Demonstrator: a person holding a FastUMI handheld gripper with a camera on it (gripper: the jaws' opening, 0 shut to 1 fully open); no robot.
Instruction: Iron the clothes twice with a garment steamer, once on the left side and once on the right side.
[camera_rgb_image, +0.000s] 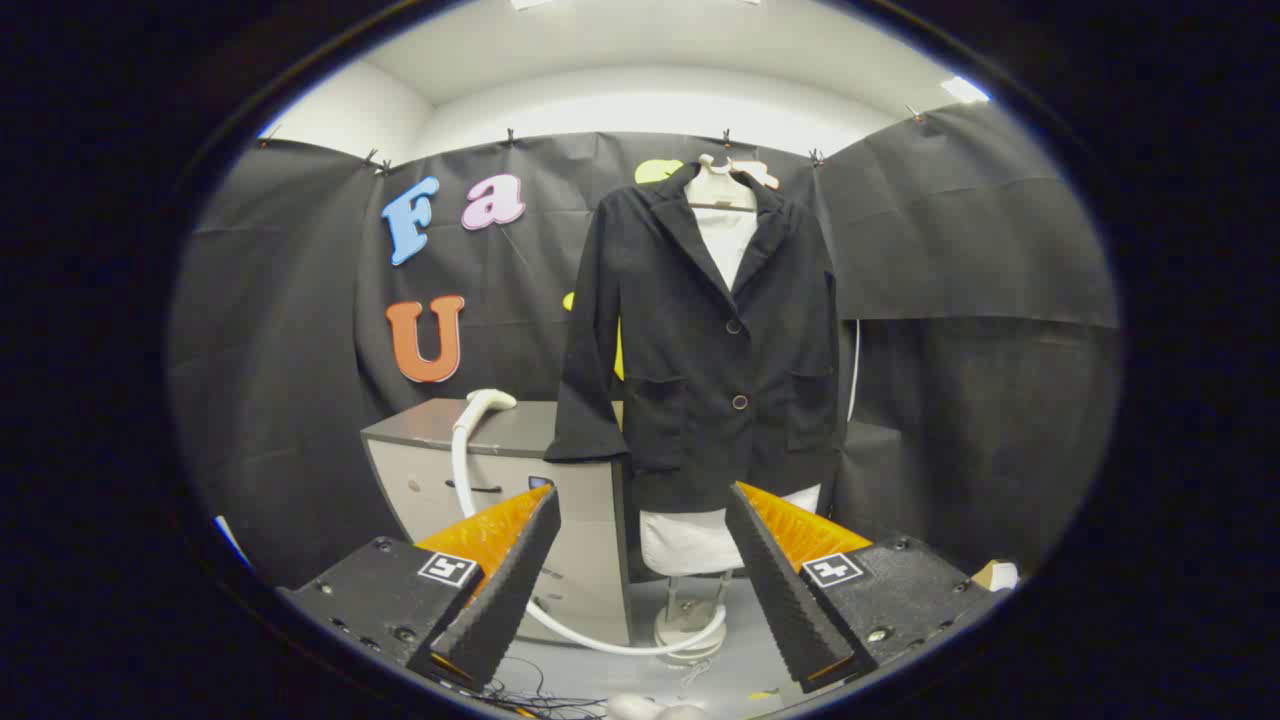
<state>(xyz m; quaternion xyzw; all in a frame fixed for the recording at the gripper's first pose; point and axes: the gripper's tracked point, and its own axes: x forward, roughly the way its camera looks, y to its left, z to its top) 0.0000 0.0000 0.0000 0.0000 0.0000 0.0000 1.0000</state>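
Note:
A black jacket (715, 340) hangs buttoned on a white mannequin torso (727, 232) straight ahead, beyond my fingers. The white steamer head (488, 401) lies on top of a grey cabinet (440, 425) to the left of the jacket. Its white hose (462, 470) runs down the cabinet front and curls across the floor to the mannequin's base (690, 630). My gripper (642, 510) stands open well short of both, with nothing between its fingers.
The cabinet has drawers and stands close against the jacket's left sleeve. A small tan and white object (997, 575) sits low on the right. Thin black wires (540, 700) lie on the grey floor below the fingers.

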